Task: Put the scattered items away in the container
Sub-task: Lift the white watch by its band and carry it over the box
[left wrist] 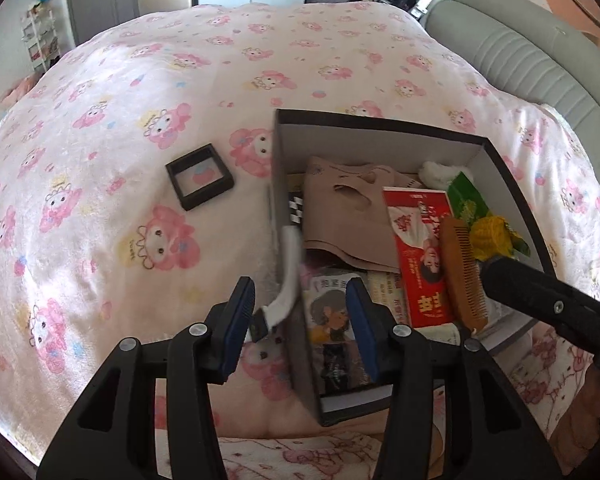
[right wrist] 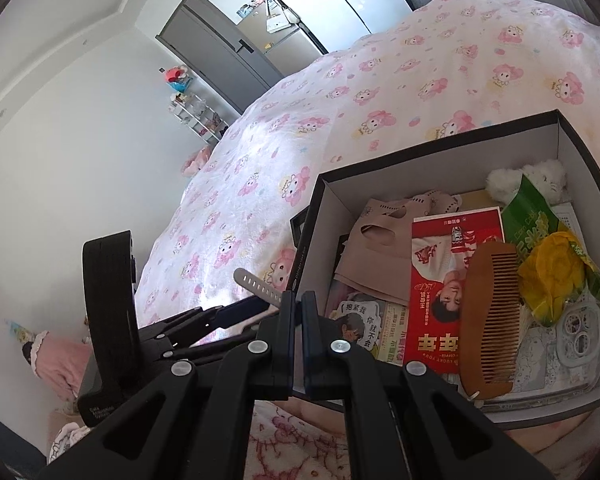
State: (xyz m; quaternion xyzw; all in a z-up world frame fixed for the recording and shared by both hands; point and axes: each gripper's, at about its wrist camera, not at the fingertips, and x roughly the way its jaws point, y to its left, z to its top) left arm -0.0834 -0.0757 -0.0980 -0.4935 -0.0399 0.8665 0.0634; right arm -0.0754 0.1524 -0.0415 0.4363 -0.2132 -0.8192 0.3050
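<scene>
Two grippers hang over the pink cartoon-print bedspread (left wrist: pixel 140 128): left gripper (left wrist: pixel 300 312) angled down, jaws apart around a blurred white watch strap (left wrist: pixel 288 276) at the wall of the black cardboard box (left wrist: pixel 380 124); right gripper (right wrist: pixel 298 312) clamped shut, empty. Box holds a wooden comb (right wrist: pixel 488 320), red leaflet (right wrist: pixel 440 280) and beige cloth (right wrist: pixel 376 256). Small black frame (left wrist: pixel 199 176) sits outside.

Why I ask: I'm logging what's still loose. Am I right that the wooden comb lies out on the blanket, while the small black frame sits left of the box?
Not quite. The wooden comb lies inside the box, across the red packet. The small black frame does sit on the blanket, left of it. The left wrist view shows both.
</scene>
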